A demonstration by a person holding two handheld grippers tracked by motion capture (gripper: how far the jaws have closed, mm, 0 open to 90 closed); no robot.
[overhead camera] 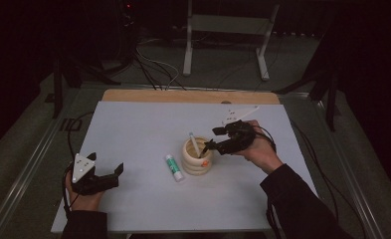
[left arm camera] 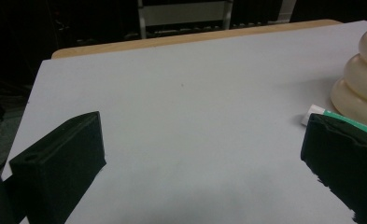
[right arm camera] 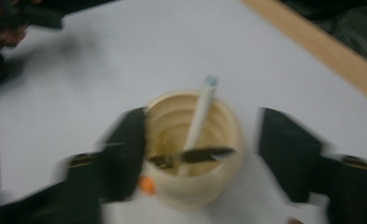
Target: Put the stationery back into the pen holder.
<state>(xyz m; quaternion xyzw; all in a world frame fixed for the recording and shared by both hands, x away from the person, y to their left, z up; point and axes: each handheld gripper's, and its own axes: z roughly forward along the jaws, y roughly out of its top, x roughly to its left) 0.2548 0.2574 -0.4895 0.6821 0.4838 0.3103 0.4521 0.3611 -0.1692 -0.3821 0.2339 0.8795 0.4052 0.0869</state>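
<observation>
Right tongs over the cup, looked like a drop-in or a pick-out

The ribbed cream holder (overhead camera: pixel 197 155) sat mid-table (overhead camera: pixel 133 129) with a white pen (overhead camera: pixel 194 144) leaning in it and a dark flat thing (right arm camera: pixel 190 156) across its mouth. Right tongs (overhead camera: pixel 214 140) hung spread wide either side of the rim, gripping nothing. I'd have stayed centred over the opening, or a jaw could tip it. Glue stick (overhead camera: pixel 174 167) lay just beside the holder. Left tongs (overhead camera: pixel 117 172) sat spread and empty, well apart.
</observation>
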